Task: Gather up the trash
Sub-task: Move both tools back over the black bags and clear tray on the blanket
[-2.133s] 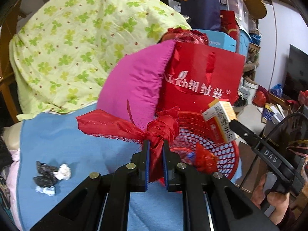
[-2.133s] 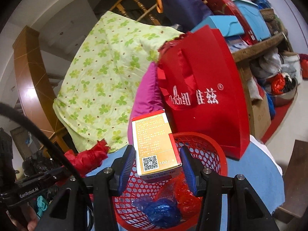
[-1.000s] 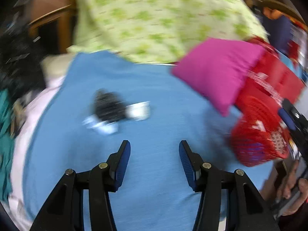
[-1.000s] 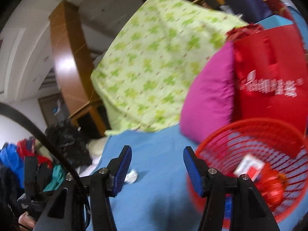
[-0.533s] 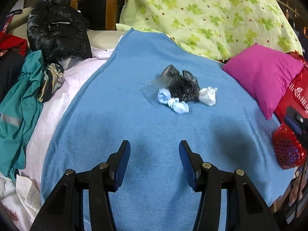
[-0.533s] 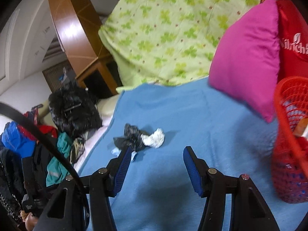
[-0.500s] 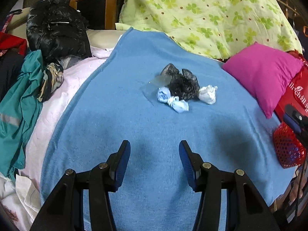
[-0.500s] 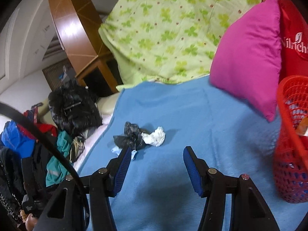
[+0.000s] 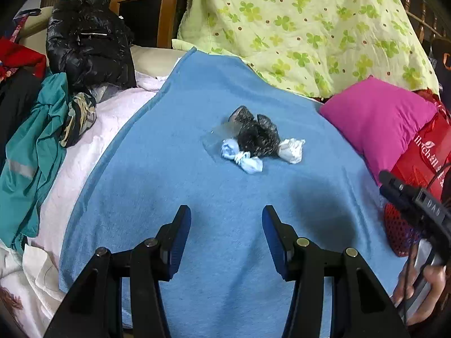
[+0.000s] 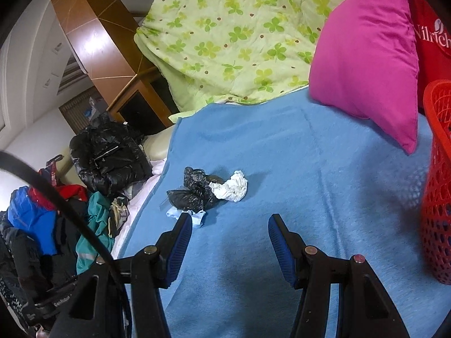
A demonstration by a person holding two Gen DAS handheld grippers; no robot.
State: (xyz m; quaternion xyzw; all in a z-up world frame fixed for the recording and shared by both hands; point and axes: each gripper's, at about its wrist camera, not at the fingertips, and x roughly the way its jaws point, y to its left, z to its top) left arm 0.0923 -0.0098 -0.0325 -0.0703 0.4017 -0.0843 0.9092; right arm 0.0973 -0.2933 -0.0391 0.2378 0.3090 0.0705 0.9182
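Red basket cut by frame edge

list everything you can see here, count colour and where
blue blanket: one, blue, spread under both grippers
black bag scrap: one clump, black, middle of the blanket
white tissue: one, white, touching the black scrap
pale blue wad: one, pale blue, against the black scrap
red basket: one, red mesh, right edge of the blanket
pink pillow: one, magenta, far right
clover quilt: one, green print, behind the blanket
red bag: one, red, behind the pillow
black jacket: one, black, far left
teal garment: one, teal, left
left gripper: open, empty
right gripper: open, empty
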